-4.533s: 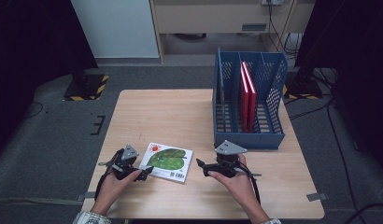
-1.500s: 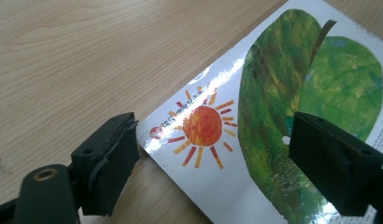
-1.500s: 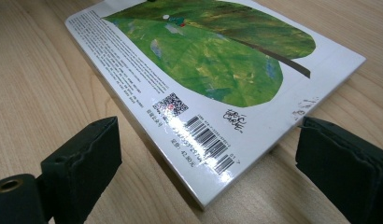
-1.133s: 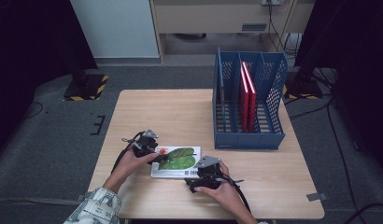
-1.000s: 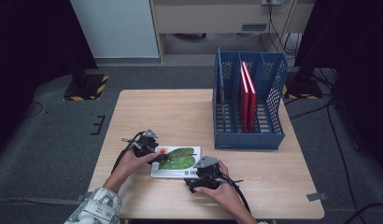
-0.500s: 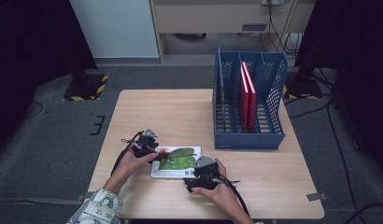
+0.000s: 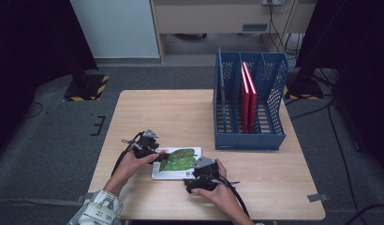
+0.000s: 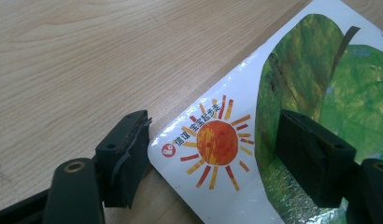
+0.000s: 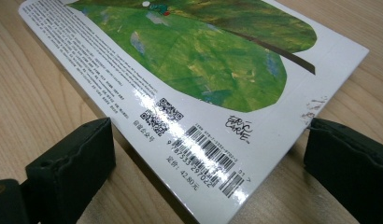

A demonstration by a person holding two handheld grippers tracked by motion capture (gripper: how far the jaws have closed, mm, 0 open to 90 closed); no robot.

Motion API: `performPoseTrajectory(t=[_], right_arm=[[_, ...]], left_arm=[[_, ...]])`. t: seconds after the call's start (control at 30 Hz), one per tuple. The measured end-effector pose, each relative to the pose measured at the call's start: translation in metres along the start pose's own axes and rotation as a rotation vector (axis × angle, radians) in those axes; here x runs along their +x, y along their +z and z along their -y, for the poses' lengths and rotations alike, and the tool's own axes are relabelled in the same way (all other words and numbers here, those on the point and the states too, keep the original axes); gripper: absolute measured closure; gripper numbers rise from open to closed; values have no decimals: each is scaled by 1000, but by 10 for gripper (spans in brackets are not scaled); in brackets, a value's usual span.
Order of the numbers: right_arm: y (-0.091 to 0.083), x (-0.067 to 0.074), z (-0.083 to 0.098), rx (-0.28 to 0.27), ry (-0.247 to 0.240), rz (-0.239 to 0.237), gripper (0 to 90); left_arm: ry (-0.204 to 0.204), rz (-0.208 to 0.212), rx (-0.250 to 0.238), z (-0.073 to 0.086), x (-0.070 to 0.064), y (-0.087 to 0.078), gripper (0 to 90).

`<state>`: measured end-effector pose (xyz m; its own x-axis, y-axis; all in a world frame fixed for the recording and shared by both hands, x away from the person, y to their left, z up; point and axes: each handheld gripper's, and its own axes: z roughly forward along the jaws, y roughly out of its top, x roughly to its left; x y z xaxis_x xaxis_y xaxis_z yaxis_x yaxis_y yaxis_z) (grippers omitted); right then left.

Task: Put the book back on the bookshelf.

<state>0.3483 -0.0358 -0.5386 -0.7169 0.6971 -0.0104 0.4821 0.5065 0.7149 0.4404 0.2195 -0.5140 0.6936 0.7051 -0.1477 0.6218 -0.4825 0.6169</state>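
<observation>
Book [image 7: 177, 162] lay flat, well in front of the rack [image 7: 248, 108]: thin, stiff, glossy, likely slippery. Left gripper [image 8: 213, 154], half-closing, straddled one corner unclamped; right gripper [image 9: 208, 163] gaped around another.

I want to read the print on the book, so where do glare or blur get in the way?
In the right gripper view, white glare streaks the glossy book cover near the barcode, and the fine print toward the far edge goes soft. In the left gripper view, the sun drawing is sharp with little glare. In the high view, the book is too small to read.
</observation>
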Motion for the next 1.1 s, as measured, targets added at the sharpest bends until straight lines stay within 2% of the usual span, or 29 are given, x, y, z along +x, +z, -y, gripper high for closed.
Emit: performPoseTrajectory(t=[0.6, 0.77, 0.87, 1.1], right_arm=[[1, 1, -1, 5, -1, 4, 3], [1, 2, -1, -4, -2, 8, 3], [1, 2, -2, -8, -5, 14, 5], [1, 2, -3, -17, -8, 19, 4]], left_arm=[[11, -11, -2, -9, -4, -8, 259], [6, -10, -9, -11, -5, -10, 260], [3, -8, -34, -14, -5, -13, 262], [5, -7, -34, -17, -6, -16, 263]])
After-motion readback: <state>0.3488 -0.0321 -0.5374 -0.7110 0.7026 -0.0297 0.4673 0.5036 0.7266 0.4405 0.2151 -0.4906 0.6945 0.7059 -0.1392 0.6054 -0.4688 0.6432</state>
